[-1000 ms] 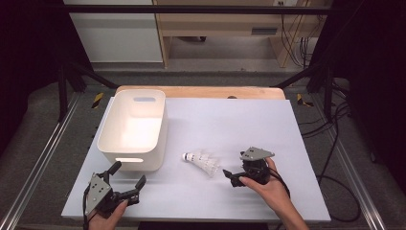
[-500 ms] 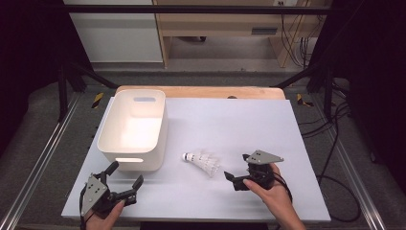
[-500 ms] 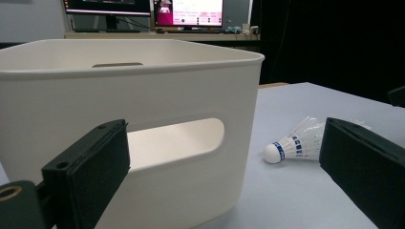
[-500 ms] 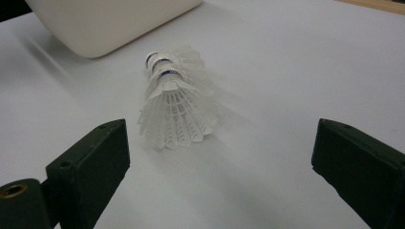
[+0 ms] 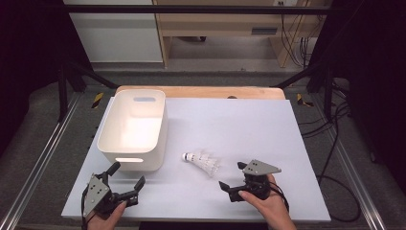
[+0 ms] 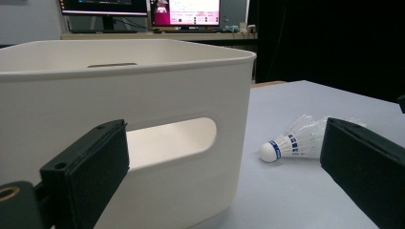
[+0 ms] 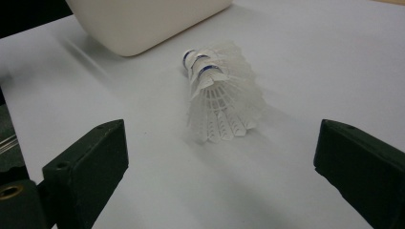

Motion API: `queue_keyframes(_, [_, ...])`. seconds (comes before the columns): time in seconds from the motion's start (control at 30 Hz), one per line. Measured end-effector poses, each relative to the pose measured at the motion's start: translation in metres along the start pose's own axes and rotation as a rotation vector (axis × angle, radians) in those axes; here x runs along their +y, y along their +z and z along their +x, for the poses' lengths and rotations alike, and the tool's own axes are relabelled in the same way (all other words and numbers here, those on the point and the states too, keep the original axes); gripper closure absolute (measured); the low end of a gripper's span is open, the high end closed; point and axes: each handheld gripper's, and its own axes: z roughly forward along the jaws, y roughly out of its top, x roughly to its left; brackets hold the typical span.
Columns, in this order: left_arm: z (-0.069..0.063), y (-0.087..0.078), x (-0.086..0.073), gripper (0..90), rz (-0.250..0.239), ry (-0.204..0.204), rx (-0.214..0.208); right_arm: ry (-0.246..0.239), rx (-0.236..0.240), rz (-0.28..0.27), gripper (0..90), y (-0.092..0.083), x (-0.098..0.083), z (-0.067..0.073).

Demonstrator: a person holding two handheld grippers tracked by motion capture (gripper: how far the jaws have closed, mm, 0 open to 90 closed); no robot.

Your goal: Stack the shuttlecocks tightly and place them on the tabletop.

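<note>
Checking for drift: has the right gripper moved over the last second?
Yes. The right gripper has pulled back toward the person, away from the white plastic shuttlecock.

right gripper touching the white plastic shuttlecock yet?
Apart. In the right gripper view the white plastic shuttlecock lies on the white table ahead of the open jaws, bare table between; the high view shows the right gripper short of it.
</note>
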Motion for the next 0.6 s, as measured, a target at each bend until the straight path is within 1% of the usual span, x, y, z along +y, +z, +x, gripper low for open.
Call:
queue_keyframes(0.07, [0.000,0.000,0.000,2.7,0.001,0.000,0.000,-0.003,0.007,0.002,5.0,0.001,-0.001,0.002])
queue_keyframes(0.17, [0.000,0.001,0.000,2.7,0.003,-0.001,-0.005,0.008,0.040,0.005,4.9,0.003,-0.003,0.005])
queue_keyframes(0.47, [0.000,0.000,0.000,2.4,-0.001,-0.003,-0.001,0.019,0.059,0.021,5.4,0.012,-0.006,0.012])
queue_keyframes(0.6, [0.000,0.000,0.000,2.4,0.001,0.000,-0.003,0.024,0.071,0.027,5.9,0.020,-0.005,0.014])
